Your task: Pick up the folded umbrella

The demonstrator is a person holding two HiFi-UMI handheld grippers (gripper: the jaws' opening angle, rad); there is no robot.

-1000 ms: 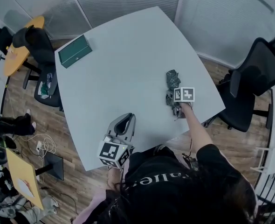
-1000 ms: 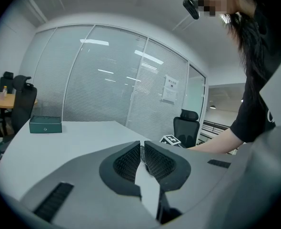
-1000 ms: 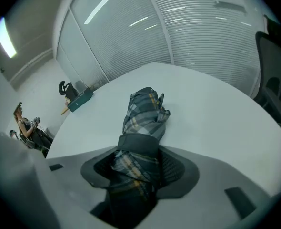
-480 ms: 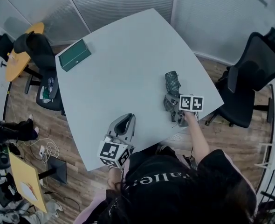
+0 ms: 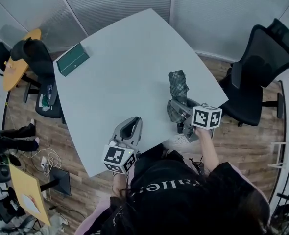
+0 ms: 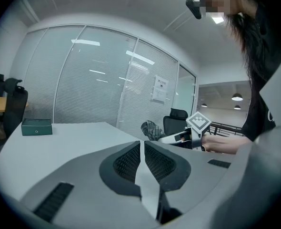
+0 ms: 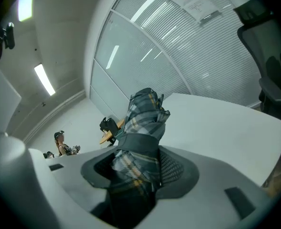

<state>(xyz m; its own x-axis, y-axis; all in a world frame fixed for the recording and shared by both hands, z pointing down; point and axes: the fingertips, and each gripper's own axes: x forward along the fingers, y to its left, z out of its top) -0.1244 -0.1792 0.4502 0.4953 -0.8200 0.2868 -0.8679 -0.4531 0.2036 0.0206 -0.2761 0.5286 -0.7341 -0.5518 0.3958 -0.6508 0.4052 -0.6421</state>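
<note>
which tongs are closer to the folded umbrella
Right. The right tongs are shut on the folded umbrella; the left tongs, shut and empty, are well to its left, not touching it.

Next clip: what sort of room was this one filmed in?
Most likely an office meeting room: a large pale table, black swivel chairs beside it, and glass partition walls with blinds.

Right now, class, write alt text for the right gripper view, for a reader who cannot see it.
The right claw is shut on a folded plaid umbrella, which sticks out beyond the jaws, with a pale table beyond. Behind stand glass walls with blinds and a black office chair at the right edge.
</note>
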